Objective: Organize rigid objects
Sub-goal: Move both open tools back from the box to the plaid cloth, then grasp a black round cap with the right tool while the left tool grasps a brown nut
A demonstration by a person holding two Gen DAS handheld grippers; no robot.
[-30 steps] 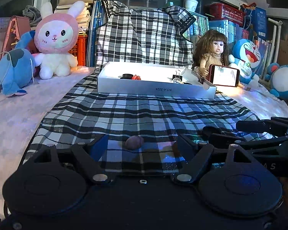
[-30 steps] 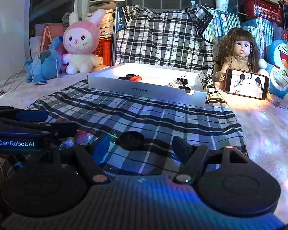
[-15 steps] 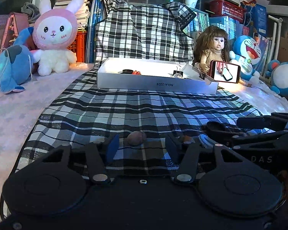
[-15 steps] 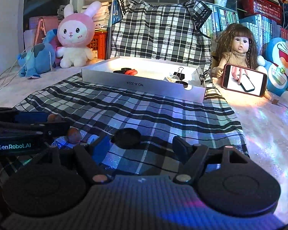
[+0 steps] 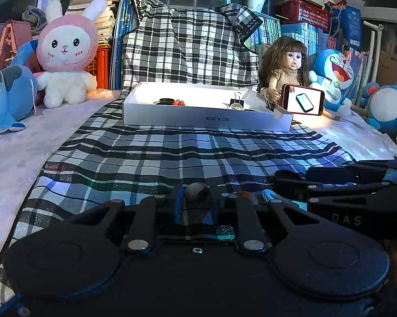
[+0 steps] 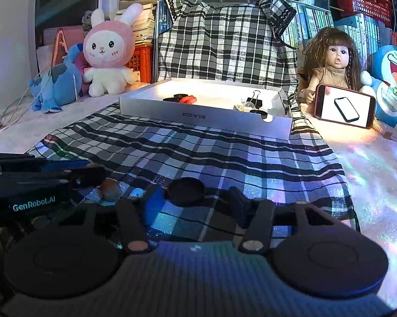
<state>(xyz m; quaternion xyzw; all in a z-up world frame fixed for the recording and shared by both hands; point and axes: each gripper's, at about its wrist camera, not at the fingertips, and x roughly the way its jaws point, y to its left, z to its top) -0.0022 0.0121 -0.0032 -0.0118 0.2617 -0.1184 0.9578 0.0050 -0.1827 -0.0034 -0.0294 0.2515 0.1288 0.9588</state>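
In the left wrist view my left gripper (image 5: pixel 196 194) is shut on a small brown ball (image 5: pixel 195 190) low on the plaid cloth (image 5: pixel 187 153). A second brown ball (image 5: pixel 247 195) and a pale blue piece (image 5: pixel 268 194) lie just to its right. In the right wrist view my right gripper (image 6: pixel 195 198) is open around a black round cap (image 6: pixel 185 191) on the cloth; a brown ball (image 6: pixel 110 189) lies to the left, beside the left gripper's body (image 6: pixel 39 185). The white box (image 6: pixel 206 116) farther back holds black caps, a red piece and binder clips.
A doll (image 6: pixel 333 71) holds a lit phone (image 6: pixel 345 108) right of the box. Plush toys stand at the left (image 6: pixel 108 52) and right (image 5: pixel 388 105). Books and a plaid shirt (image 5: pixel 190 45) fill the back.
My left gripper's fingers have closed in from wide open onto the brown ball. The right gripper has stayed open around the black cap and both views have moved slightly forward.
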